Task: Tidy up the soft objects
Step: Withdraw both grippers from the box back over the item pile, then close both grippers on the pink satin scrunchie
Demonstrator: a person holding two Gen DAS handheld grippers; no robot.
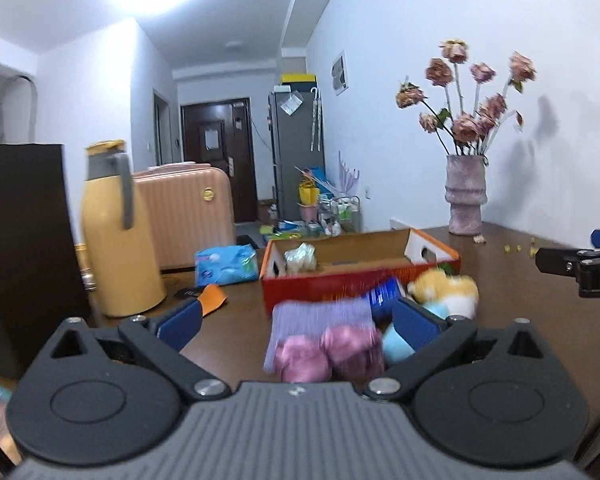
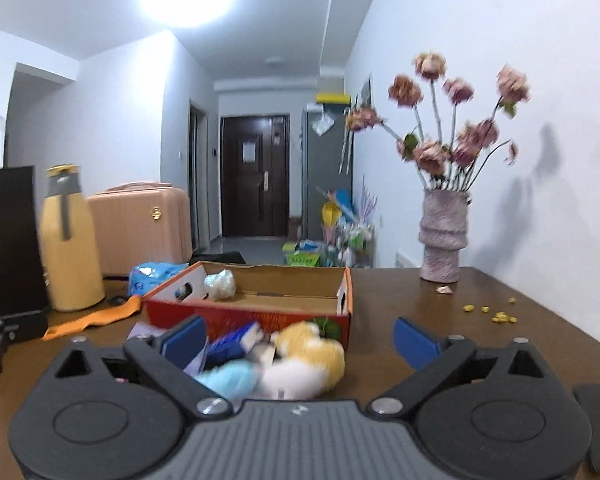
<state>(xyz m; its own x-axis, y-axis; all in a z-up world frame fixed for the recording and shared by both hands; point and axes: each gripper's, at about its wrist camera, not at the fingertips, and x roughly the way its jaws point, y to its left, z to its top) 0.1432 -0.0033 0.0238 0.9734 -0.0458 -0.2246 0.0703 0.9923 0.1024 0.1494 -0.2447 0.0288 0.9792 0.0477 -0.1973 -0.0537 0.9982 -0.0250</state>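
Barely started, by the look of it. The cardboard box (image 2: 260,292) on the table (image 2: 480,344) holds just one thing, a whitish crumpled bundle (image 2: 220,285) at its far left end; the rest of the box floor is bare.

Left to sort, all piled on the table just in front of the box's red side:
- purple cloth (image 1: 320,316), with two pink fuzzy balls (image 1: 328,352) on its near end
- yellow-and-white plush toy (image 2: 308,356)
- light blue fluffy thing (image 2: 230,380) beside the plush
- small blue packet (image 2: 236,342), leaning against the box; may not count as soft

Left gripper (image 1: 296,322): jaws spread wide, nothing pinched; the cloth and pink balls sit just ahead, between the fingers.
Right gripper (image 2: 300,342): also spread wide, empty, the plush toy in its gap but untouched.

Pile is motion-blurred, so exact contacts between items are unclear. My read: roughly one item in, four or five to go.
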